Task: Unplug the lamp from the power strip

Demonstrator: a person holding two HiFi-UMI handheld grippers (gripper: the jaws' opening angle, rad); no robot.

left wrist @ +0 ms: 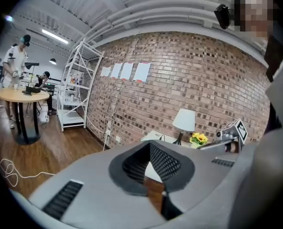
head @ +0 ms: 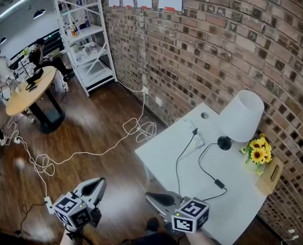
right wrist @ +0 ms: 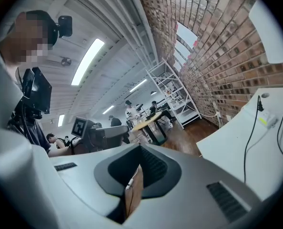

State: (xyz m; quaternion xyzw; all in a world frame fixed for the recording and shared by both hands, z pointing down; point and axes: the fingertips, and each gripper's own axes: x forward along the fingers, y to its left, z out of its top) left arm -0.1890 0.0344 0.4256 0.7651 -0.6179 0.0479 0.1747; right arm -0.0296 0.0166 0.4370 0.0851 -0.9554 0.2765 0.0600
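Observation:
The lamp (head: 242, 115), white shade on a black foot, stands at the back of the white table (head: 167, 154) against the brick wall. Its black cord (head: 206, 171) loops over the tabletop. A black plug (head: 195, 131) sits in the white power strip (head: 197, 139) near the table's far corner. My left gripper (head: 99, 181) hangs over the wooden floor, left of the table, jaws together and empty. My right gripper (head: 152, 197) hovers at the table's near edge, also shut and empty. The right gripper view shows the power strip (right wrist: 267, 119) far off. The lamp (left wrist: 184, 119) appears distant in the left gripper view.
Sunflowers (head: 258, 152) and a wooden block (head: 270, 176) sit to the right of the lamp. White cables (head: 136, 129) trail over the floor to a wall socket. A round wooden table (head: 29, 91) with people beside it and a white shelf rack (head: 87, 34) stand at far left.

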